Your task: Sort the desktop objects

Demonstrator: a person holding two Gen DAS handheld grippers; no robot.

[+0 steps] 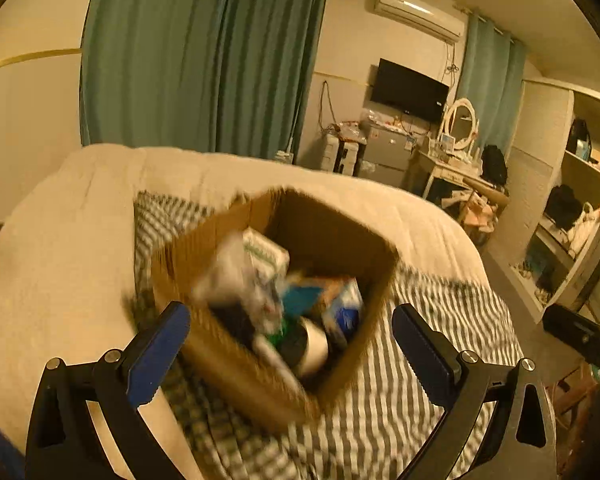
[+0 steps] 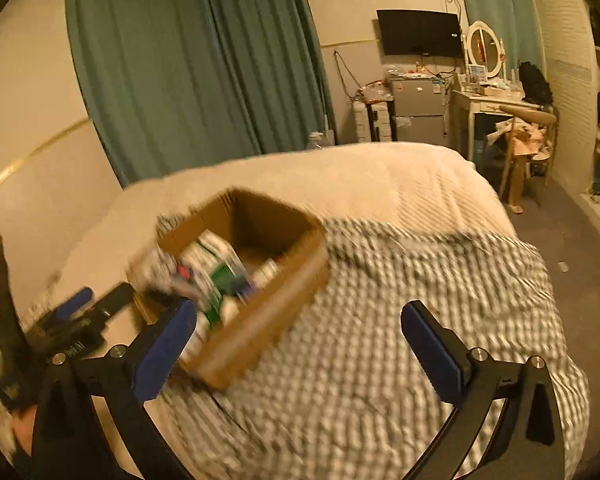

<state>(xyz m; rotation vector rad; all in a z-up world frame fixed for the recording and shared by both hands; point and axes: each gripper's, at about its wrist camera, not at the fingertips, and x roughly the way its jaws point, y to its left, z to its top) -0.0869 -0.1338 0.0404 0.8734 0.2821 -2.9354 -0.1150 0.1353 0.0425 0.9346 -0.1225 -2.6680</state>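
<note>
A cardboard box (image 1: pixel 276 304) stands on a bed (image 1: pixel 60 280), on a grey and white striped cloth (image 1: pixel 440 344) that covers the near part of the bed. The far part of the bed is covered by a cream blanket (image 2: pixel 340 176). The box is open at the top and sits towards the left side of the striped cloth, close to its far edge. Both pictures are blurred around the box, so the things inside are hard to read.

Inside the box lie several small objects. A white carton with green print (image 1: pixel 266 254) leans against the left wall, a blue and white packet (image 1: pixel 346 312) lies near the right wall, and a round roll with a dark hole (image 1: pixel 308 346) is at the near corner. The rest is too blurred to name.

The left gripper (image 1: pixel 291 354) hangs over the near corner of the box, its jaws spread wide, one on each side of this corner, and they hold nothing. The right gripper (image 2: pixel 299 350) is to the right of the box, above the striped cloth. Its jaws are also spread wide and empty; the left jaw shows in front of the near end of the box.

In the right wrist view the left gripper (image 2: pixel 74 312) shows at the left edge, beside the box.
</note>
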